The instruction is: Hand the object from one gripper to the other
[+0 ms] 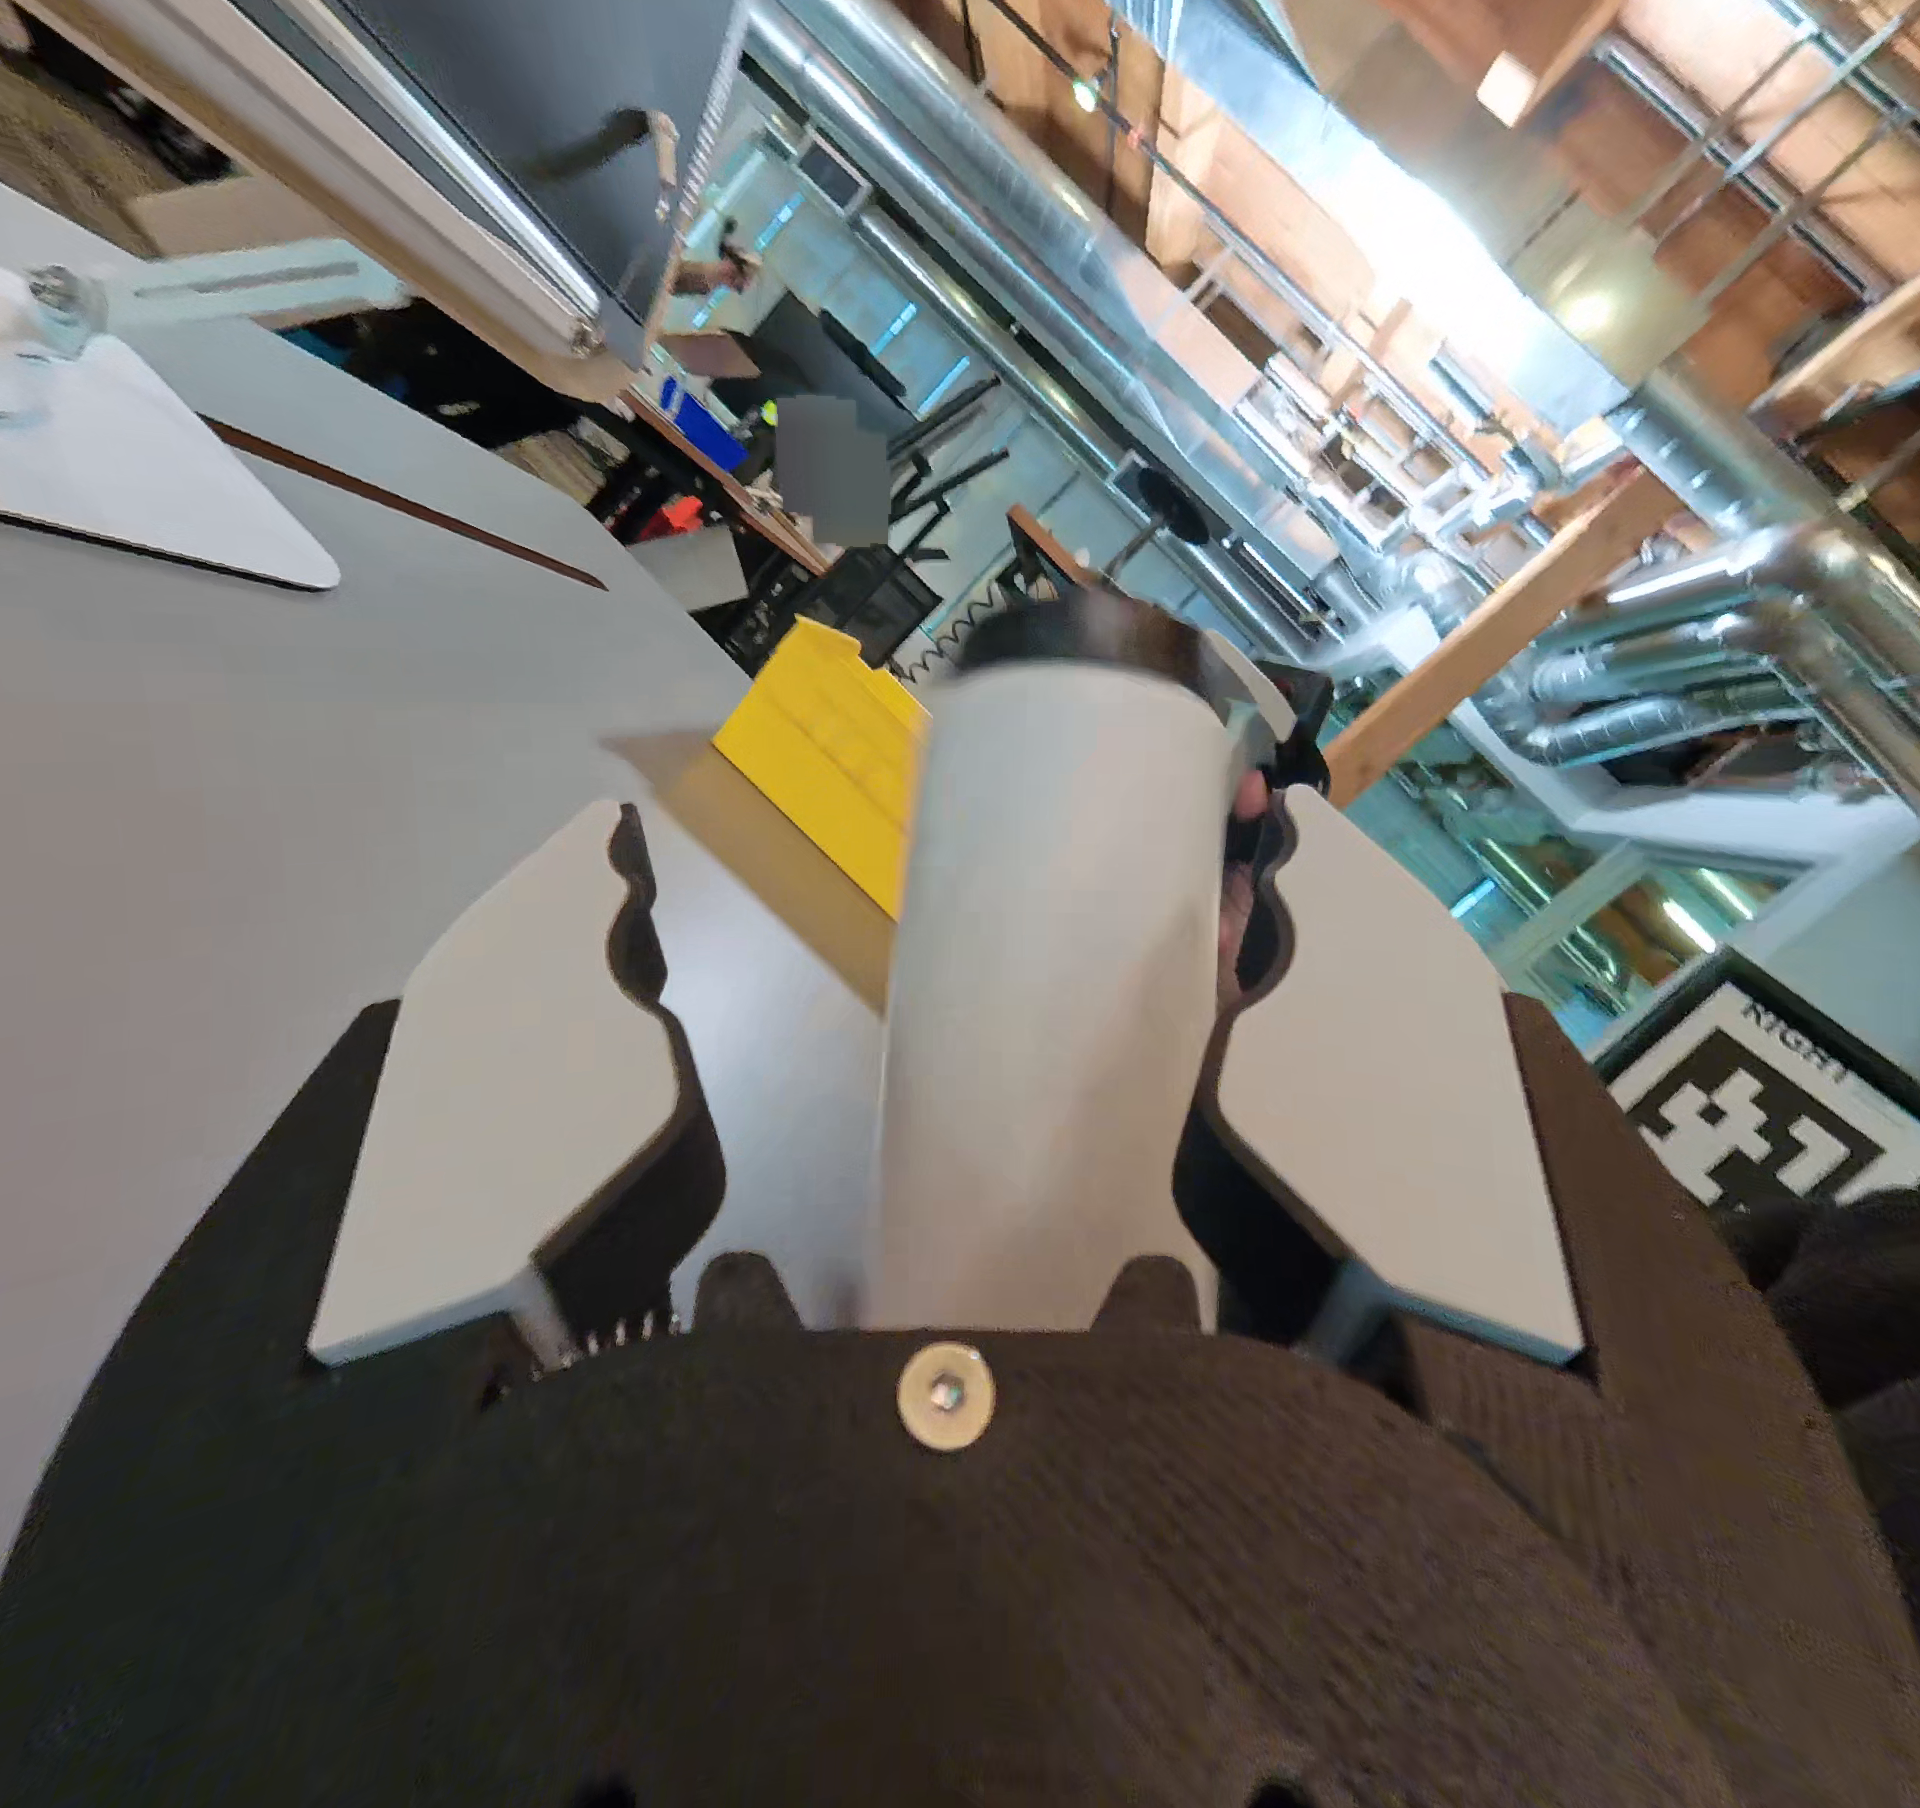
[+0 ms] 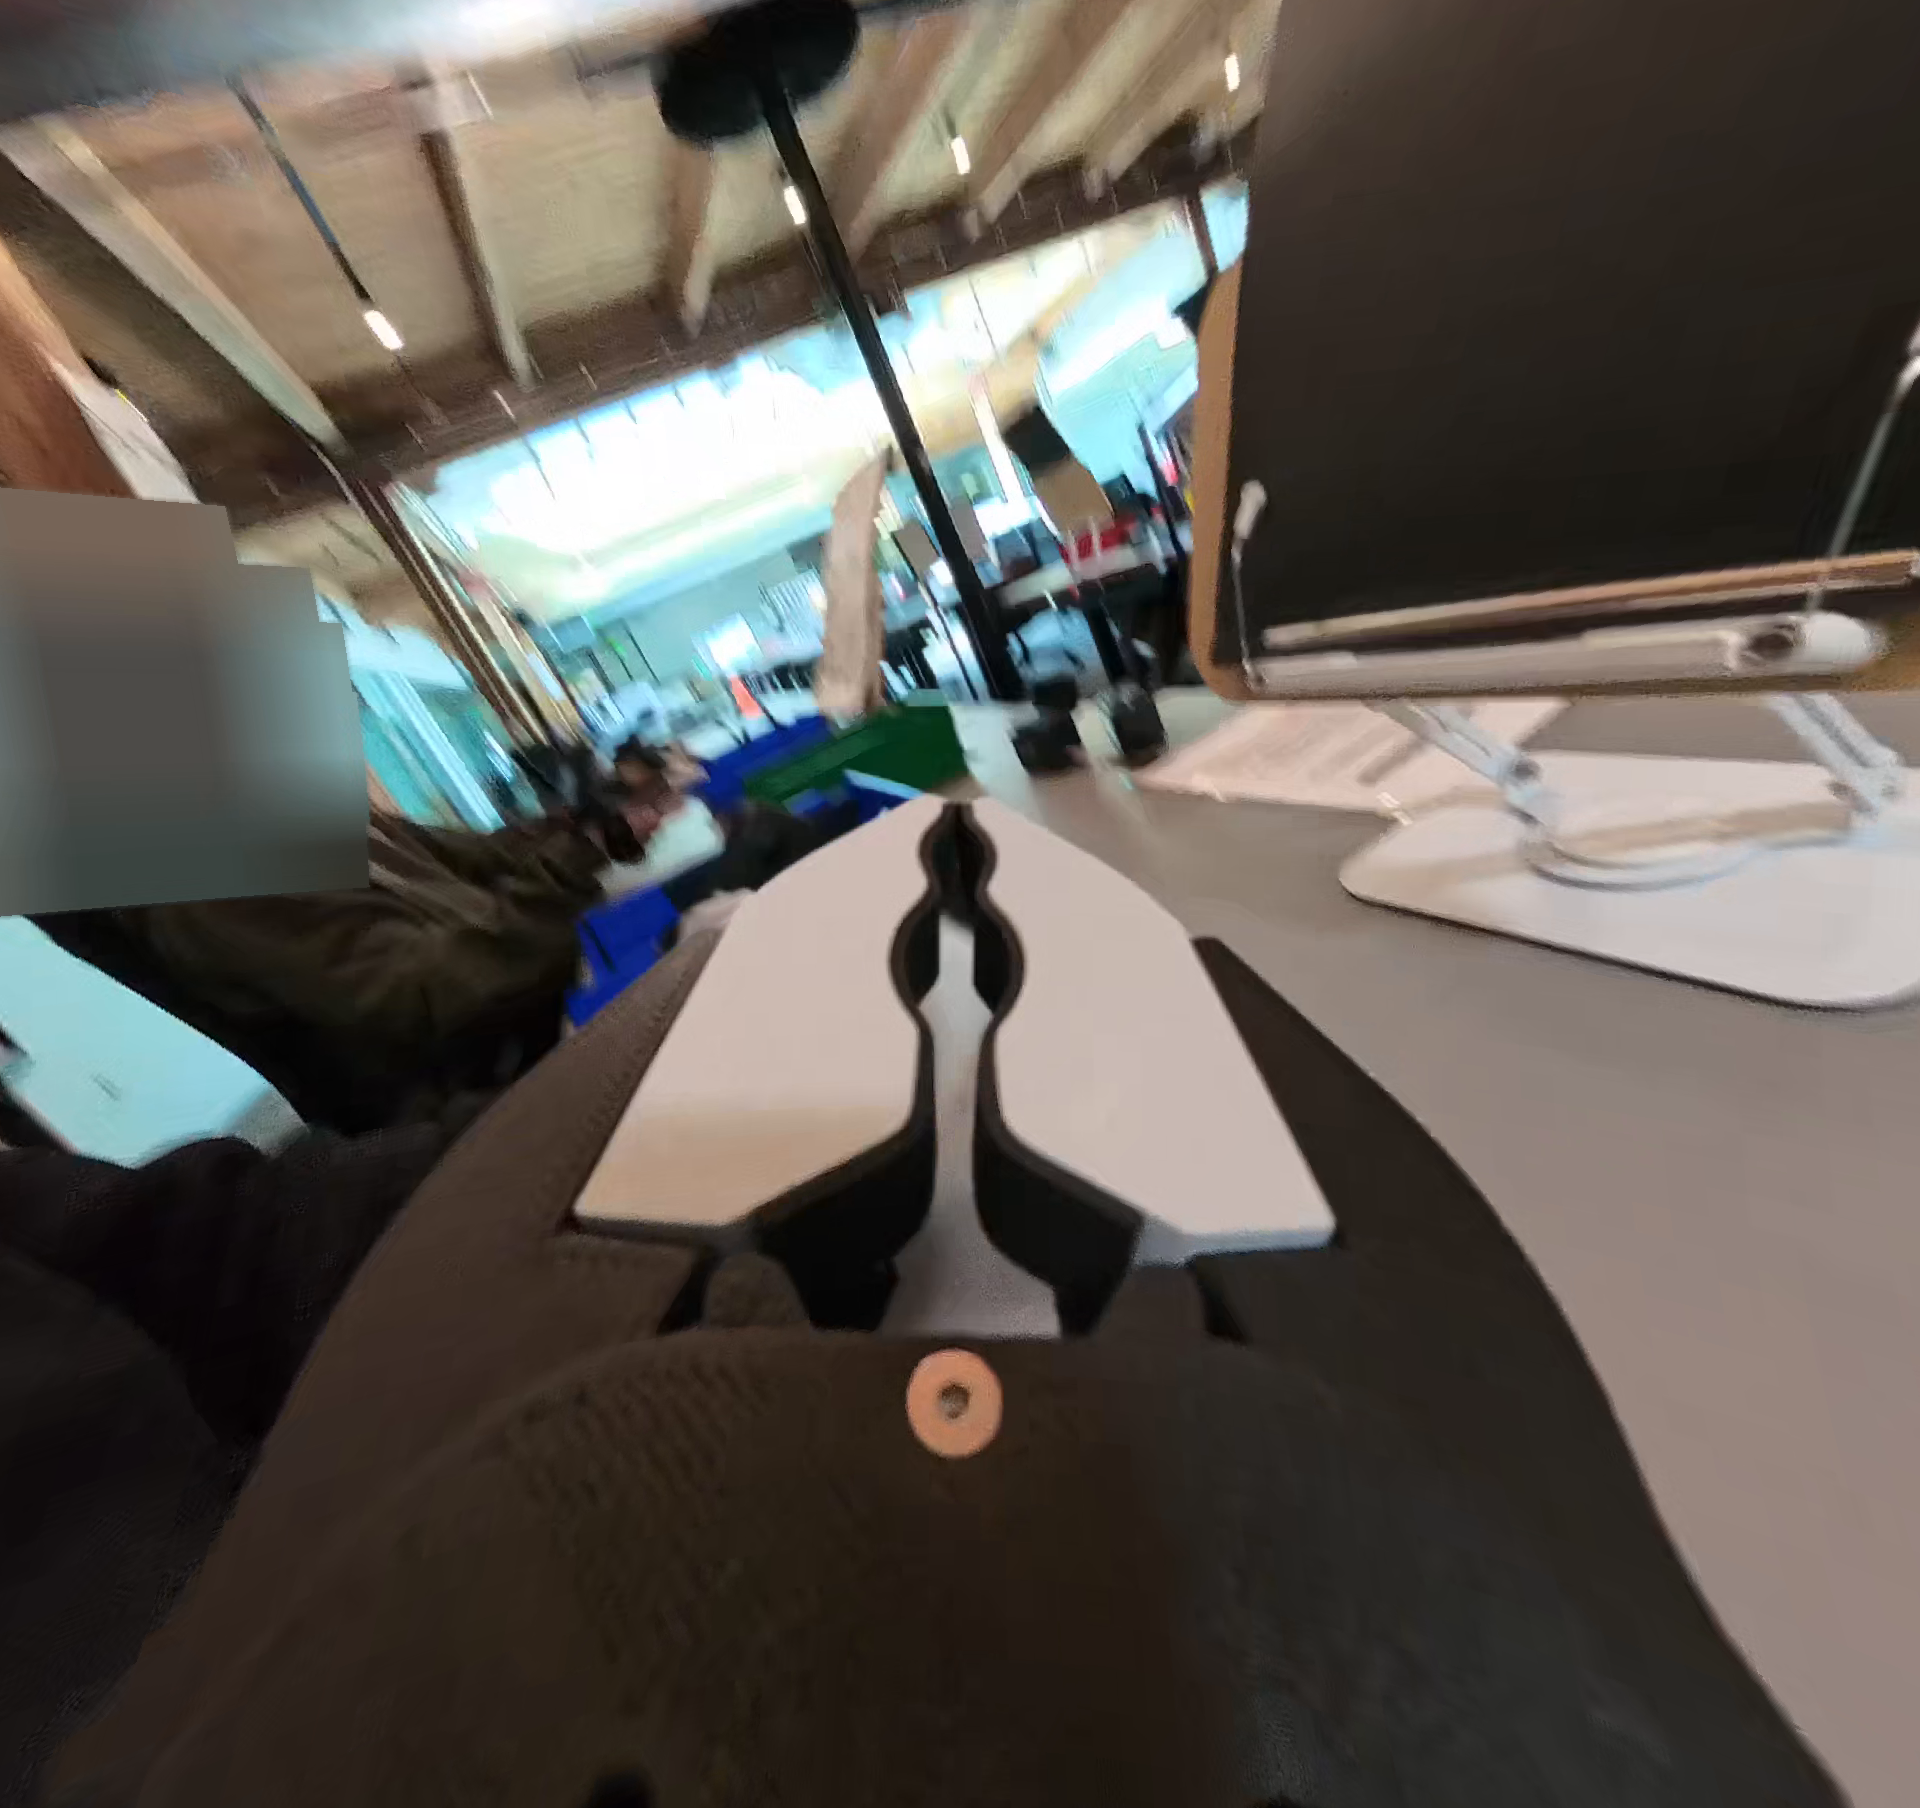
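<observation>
In the left wrist view a white cylinder (image 1: 1049, 927) with a black cap (image 1: 1081, 636) stands between the fingers of my left gripper (image 1: 956, 808). It is blurred. The jaws stand wide open. There is a clear gap between the left finger (image 1: 540, 979) and the cylinder, which lies close against the right finger (image 1: 1382, 1031). Part of a hand (image 1: 1247, 802) shows behind the cylinder. In the right wrist view my right gripper (image 2: 956, 813) is shut with nothing between its fingertips, and it sits low over the grey table (image 2: 1558, 1187). The cylinder does not show in that view.
A yellow bin (image 1: 831, 771) sits at the grey table's (image 1: 260, 823) edge, with a white stand base (image 1: 156, 470) at far left. A black-and-white patterned marker plate (image 1: 1766, 1114) is at right. A monitor (image 2: 1558, 252) stands on its white stand (image 2: 1662, 885), with papers (image 2: 1320, 750) beside it. Green (image 2: 862, 761) and blue (image 2: 623, 927) bins lie beyond. The left gripper's tips are roughly 15 centimeters from the right gripper's.
</observation>
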